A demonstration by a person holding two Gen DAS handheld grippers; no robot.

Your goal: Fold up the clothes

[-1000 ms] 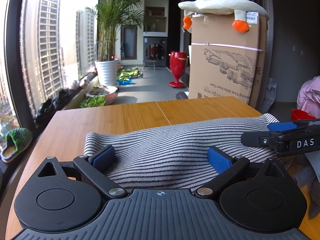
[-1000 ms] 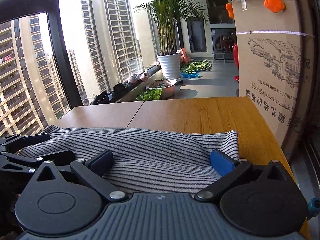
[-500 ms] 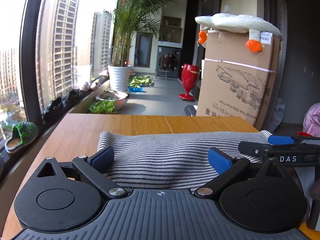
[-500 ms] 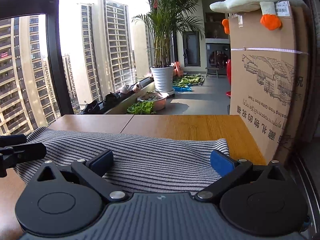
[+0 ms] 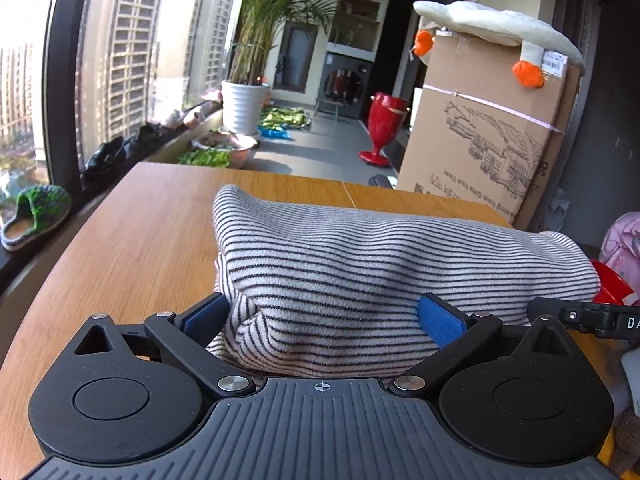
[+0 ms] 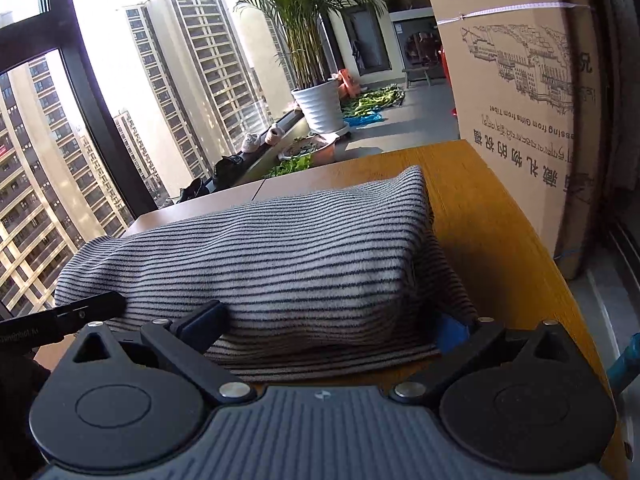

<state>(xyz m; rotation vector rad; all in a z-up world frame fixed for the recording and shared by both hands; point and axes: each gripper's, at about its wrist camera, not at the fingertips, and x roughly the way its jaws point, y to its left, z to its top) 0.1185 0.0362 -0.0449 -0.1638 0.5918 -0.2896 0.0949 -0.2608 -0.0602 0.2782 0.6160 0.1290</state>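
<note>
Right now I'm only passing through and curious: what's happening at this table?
A person is folding a striped garment on the wooden table, with a handheld gripper in each hand. The left gripper and right gripper both sit with jaws wide apart around the near edge of the bunched cloth. Neither is clamped.

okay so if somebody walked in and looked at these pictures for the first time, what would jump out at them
First, the striped garment, bunched into a thick roll across the wooden table, with the left tool and right tool each spread wide around its near edge. Next, the tall cardboard box past the table's far right corner, a plush duck lying on top. Then the potted palm by the big window, high-rise towers outside.
</note>
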